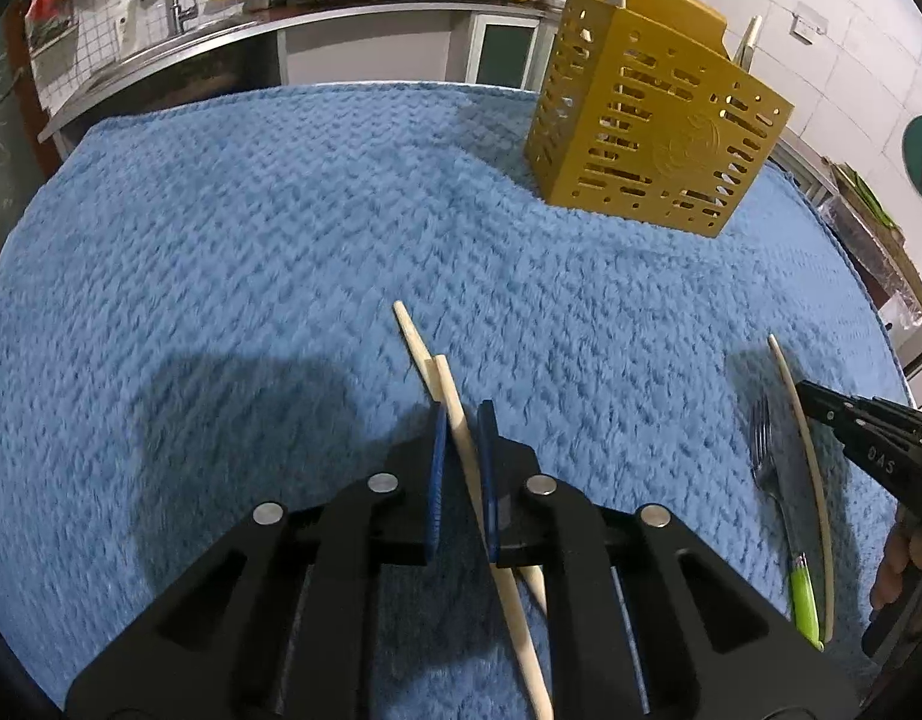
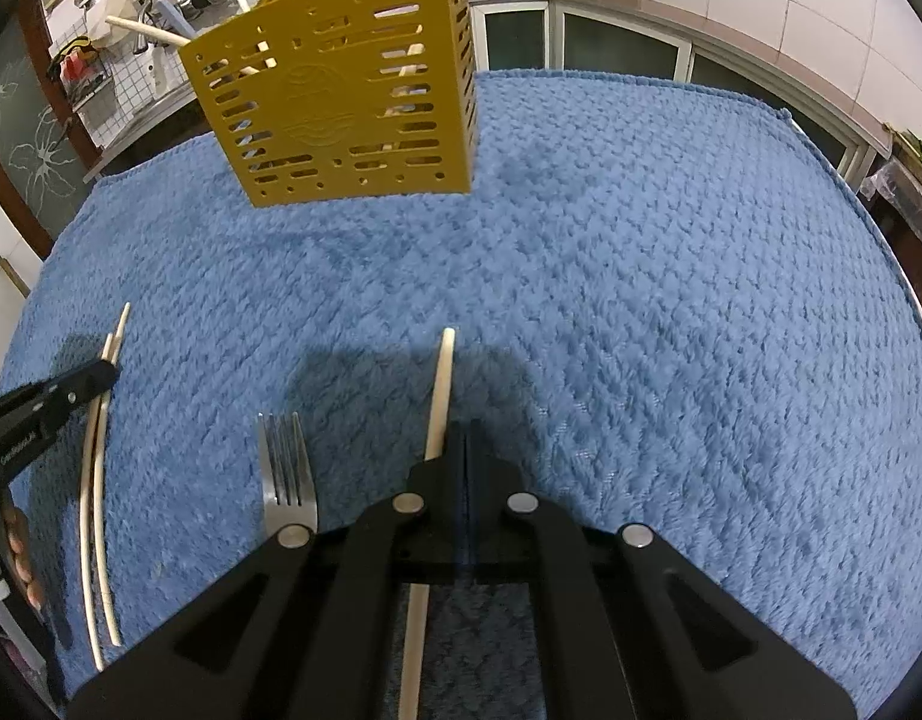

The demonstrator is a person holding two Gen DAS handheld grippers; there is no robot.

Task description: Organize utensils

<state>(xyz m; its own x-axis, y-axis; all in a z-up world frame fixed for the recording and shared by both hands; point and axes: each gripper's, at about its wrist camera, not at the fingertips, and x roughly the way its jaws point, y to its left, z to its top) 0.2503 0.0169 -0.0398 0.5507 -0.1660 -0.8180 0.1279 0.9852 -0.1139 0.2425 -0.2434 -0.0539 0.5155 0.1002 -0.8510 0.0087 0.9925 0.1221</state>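
1. I use the yellow utensil holder (image 1: 652,126) as my landmark; it stands upright at the far side of the blue towel (image 1: 251,228) that covers the counter, and pale sticks poke out of its top.
2. Furthest left, near and to the left of the holder, my left gripper (image 1: 461,420) hangs low over the towel with a pair of chopsticks (image 1: 455,402) lying between its blue pads (image 1: 437,480). The jaws stand slightly apart around them, and I cannot tell whether the pads actually press on the wood.
3. The tips of that pair point roughly toward the holder, one reaching a little further than the other.
4. Next rightward, in front of the holder on the near side, a fork (image 2: 287,474) with a green handle lies flat on the towel, its tines aimed toward the holder.
5. Just to the right of the fork lies a single chopstick (image 2: 440,396), also aimed toward the holder.
6. My right gripper (image 2: 466,432) sits right over that chopstick, jaws pressed together with no gap; the stick runs along the left jaw's outer side, not between them.
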